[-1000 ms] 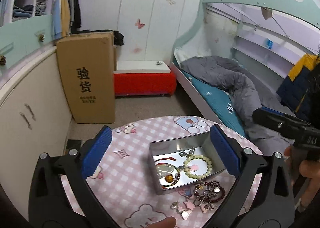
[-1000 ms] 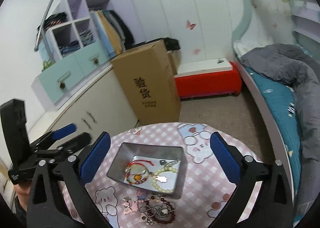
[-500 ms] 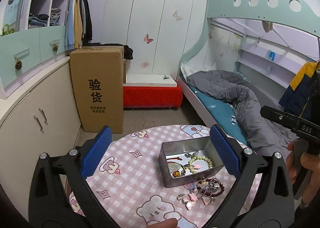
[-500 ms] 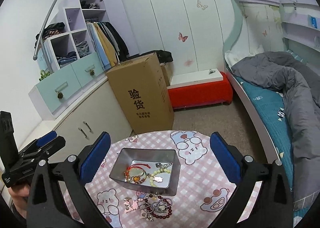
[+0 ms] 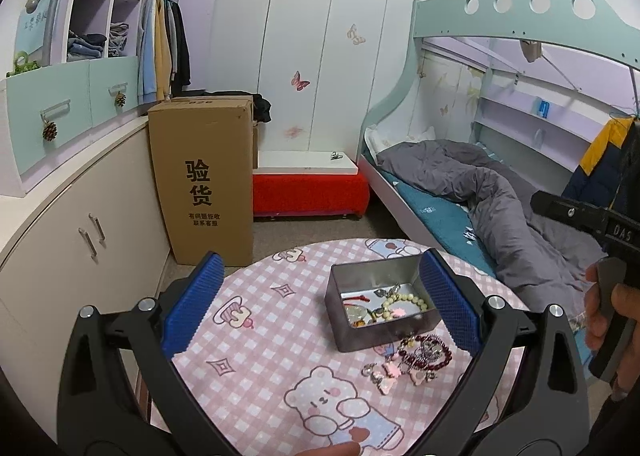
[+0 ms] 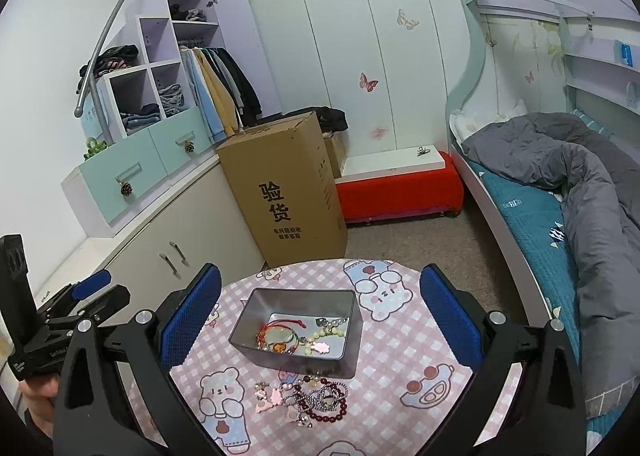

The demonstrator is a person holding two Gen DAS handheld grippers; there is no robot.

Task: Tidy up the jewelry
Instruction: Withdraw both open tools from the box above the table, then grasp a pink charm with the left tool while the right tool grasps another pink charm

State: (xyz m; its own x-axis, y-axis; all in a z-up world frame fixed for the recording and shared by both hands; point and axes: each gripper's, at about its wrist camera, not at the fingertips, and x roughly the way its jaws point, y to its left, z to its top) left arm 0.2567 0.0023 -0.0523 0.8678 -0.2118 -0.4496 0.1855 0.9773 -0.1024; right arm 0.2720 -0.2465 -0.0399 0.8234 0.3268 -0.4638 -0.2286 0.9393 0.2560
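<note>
Metal tin (image 6: 296, 330) between, beyond right jaws | loose jewelry (image 6: 316, 400) nearer | both jaws released

"验货" on cardboard box (image 5: 202, 180); "DAS" on right tongs (image 5: 618, 234)

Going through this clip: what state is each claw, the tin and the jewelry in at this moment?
Left claw: open, empty, above the table.
Right claw: open, empty, above the table.
Metal tin: no lid on it, upright on the checked tablecloth, partly filled.
Bead bracelet: lying inside the tin.
Loose jewelry pile: on the tablecloth in front of the tin, not yet put away.
</note>
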